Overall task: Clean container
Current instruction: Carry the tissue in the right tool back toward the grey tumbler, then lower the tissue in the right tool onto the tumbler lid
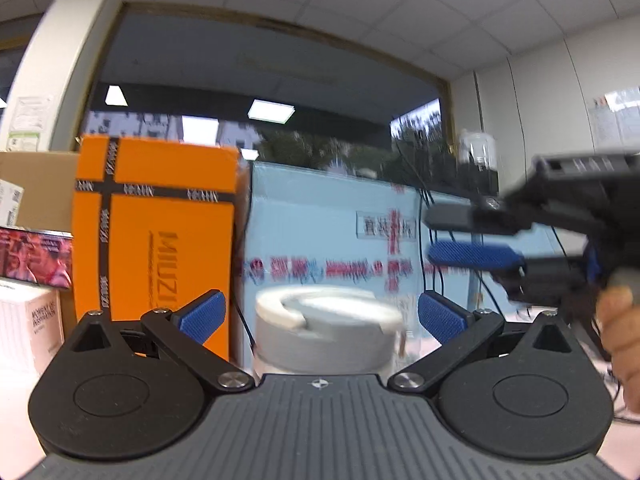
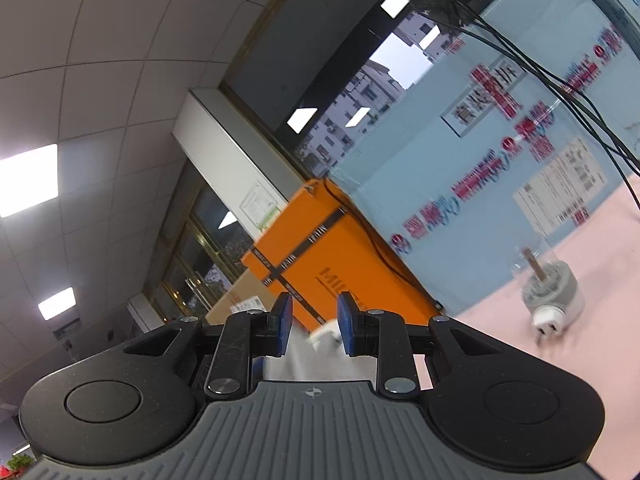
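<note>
The left gripper (image 1: 322, 316), jaws apart, has the container (image 1: 326, 330) upright at 12 o'clock; the right gripper (image 2: 314, 330) clamps a cloth (image 2: 320, 354).

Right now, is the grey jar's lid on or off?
On. The grey jar sits between the open left claw, its white-rimmed lid covering the top. Whether it is clicked tight, I cannot tell.

Both grippers look the same: left gripper (image 1: 322, 314) and right gripper (image 2: 314, 330) have black linkage arms, silver screws, blue textured pads (image 1: 442, 318), ribbed grey base with a small compass-like mark.
</note>
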`<state>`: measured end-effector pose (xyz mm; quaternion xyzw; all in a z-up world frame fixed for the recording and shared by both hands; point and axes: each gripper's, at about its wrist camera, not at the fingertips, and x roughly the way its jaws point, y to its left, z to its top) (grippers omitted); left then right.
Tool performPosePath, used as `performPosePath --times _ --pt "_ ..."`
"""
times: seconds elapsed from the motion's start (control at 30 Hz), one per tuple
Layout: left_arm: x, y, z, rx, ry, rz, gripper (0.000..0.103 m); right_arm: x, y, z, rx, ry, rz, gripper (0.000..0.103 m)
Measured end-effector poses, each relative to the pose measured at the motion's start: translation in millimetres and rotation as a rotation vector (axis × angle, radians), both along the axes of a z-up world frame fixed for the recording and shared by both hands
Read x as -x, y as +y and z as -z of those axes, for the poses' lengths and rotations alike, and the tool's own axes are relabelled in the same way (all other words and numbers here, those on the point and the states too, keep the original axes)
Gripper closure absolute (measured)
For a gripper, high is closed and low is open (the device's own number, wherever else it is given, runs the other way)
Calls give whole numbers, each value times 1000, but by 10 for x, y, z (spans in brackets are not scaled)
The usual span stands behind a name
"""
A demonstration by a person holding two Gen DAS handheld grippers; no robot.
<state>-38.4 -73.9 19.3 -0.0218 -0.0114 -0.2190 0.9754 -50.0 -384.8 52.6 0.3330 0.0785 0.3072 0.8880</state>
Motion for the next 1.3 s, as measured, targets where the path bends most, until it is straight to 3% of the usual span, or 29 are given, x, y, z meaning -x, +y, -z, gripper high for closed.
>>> performPosePath --times 0.13,0.3,0.37,0.53,0.77,1.0,1.1,1.13,1.17,1.2,1.23,1.3 --pt "-60 11 52 -8 51 25 0 -28 140 -100 104 54 42 79" --pt "-101 57 85 20 84 25 0 215 159 -26 308 112 118 61" --pt "-95 72 85 28 87 28 0 372 155 28 420 118 156 40" --pt "-118 100 97 59 109 40 0 613 190 192 605 109 69 19" --pt "-167 93 128 61 138 45 0 312 627 498 882 143 37 17" --pt "-206 68 167 62 163 57 0 4 690 702 943 240 -2 17" --pt "-198 66 170 62 159 59 0 -55 658 757 890 268 7 26" --pt "-198 67 172 63 159 58 0 -37 669 752 898 259 22 41" --pt "-197 68 174 65 159 57 0 -19 662 743 886 253 25 71" --pt "-196 69 176 67 158 56 0 1 642 730 863 249 19 86" --pt "-195 69 176 68 158 57 0 17 607 711 832 246 19 93" --pt "-186 65 179 69 153 64 0 93 504 627 769 214 59 93"
